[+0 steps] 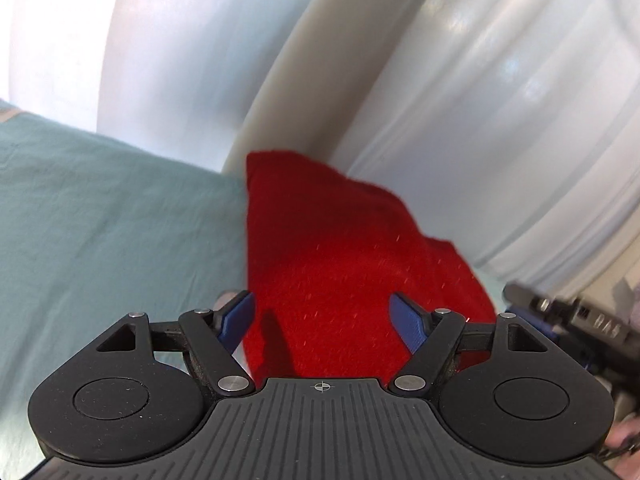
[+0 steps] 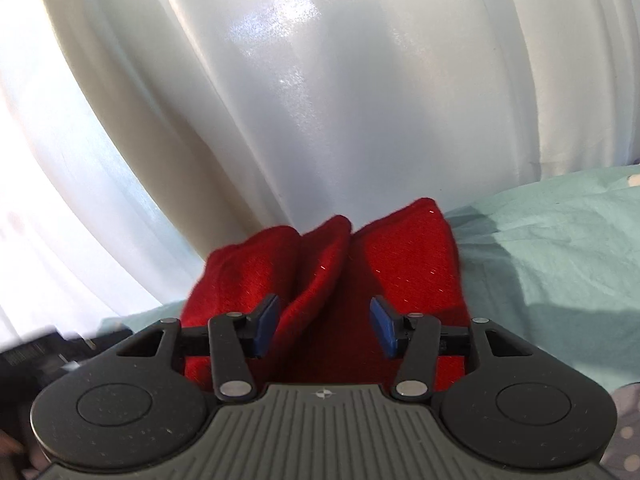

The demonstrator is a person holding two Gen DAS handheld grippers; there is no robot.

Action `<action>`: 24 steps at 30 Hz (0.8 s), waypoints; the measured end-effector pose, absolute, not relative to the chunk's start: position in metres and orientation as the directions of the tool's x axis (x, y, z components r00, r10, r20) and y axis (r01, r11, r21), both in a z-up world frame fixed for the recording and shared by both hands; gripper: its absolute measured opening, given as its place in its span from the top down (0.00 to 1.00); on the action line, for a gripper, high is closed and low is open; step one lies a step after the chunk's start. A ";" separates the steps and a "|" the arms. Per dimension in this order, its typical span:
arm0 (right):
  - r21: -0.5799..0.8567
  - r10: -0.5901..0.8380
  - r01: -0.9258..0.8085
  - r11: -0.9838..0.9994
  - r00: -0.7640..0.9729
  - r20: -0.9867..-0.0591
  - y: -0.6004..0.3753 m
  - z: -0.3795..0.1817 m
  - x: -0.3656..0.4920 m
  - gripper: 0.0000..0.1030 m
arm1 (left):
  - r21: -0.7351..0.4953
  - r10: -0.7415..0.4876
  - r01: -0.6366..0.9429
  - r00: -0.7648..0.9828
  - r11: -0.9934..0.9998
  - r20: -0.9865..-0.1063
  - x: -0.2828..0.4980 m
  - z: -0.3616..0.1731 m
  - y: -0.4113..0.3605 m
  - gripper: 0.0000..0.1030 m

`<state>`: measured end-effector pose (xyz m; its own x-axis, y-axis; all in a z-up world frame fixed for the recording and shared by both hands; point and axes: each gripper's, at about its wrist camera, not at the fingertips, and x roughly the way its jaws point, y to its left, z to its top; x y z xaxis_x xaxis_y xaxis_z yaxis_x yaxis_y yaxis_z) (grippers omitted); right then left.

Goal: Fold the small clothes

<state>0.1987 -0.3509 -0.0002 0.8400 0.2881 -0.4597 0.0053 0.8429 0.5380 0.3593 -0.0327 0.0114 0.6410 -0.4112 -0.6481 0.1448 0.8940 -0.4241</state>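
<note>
White pleated curtain [image 2: 360, 100] fills the background of both views, motion-blurred in the left wrist view, so its folds are hard to trace. Pale teal bed sheet [image 1: 100, 220] covers the surface below; its far edge is cut off by the frame. Red fuzzy knit garment [image 1: 340, 260] lies on this sheet near the curtain; its near portion is hidden under the gripper bodies in both views, and its type cannot be told. In the right wrist view the garment [image 2: 328, 272] shows two rounded lobes with a crease between them. Left gripper [image 1: 322, 320]: blue-padded fingers [image 1: 236, 316] spread wide above the garment, the left pad at the cloth's edge, nothing held; contact with the cloth cannot be told. Right gripper [image 2: 324, 328]: fingers [image 2: 384, 328] likewise apart over the red knit, holding nothing. A dark, blurred device [image 1: 572, 316], likely the other gripper, intrudes at the right edge of the left wrist view.
</note>
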 end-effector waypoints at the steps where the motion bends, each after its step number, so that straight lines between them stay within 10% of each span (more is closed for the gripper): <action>1: 0.569 0.329 -0.016 0.823 0.829 -0.453 -0.350 0.003 0.207 0.41 | -0.450 -0.435 0.142 0.617 0.881 -0.656 0.361 0.002 -0.036 0.24; 11: 0.540 0.446 -0.081 0.838 0.671 -0.592 -0.296 -0.022 0.284 0.46 | -0.437 -0.420 0.136 0.621 0.889 -0.662 0.353 -0.003 -0.039 0.17; 14: 0.592 0.488 -0.097 0.800 0.679 -0.549 -0.294 -0.031 0.283 0.85 | -0.452 -0.427 0.130 0.622 0.883 -0.656 0.357 -0.010 -0.037 0.16; 24: 0.332 0.252 -0.074 0.940 0.808 -0.533 -0.304 -0.016 0.245 0.89 | -0.467 -0.394 0.074 0.662 0.881 -0.637 0.362 0.004 -0.029 0.15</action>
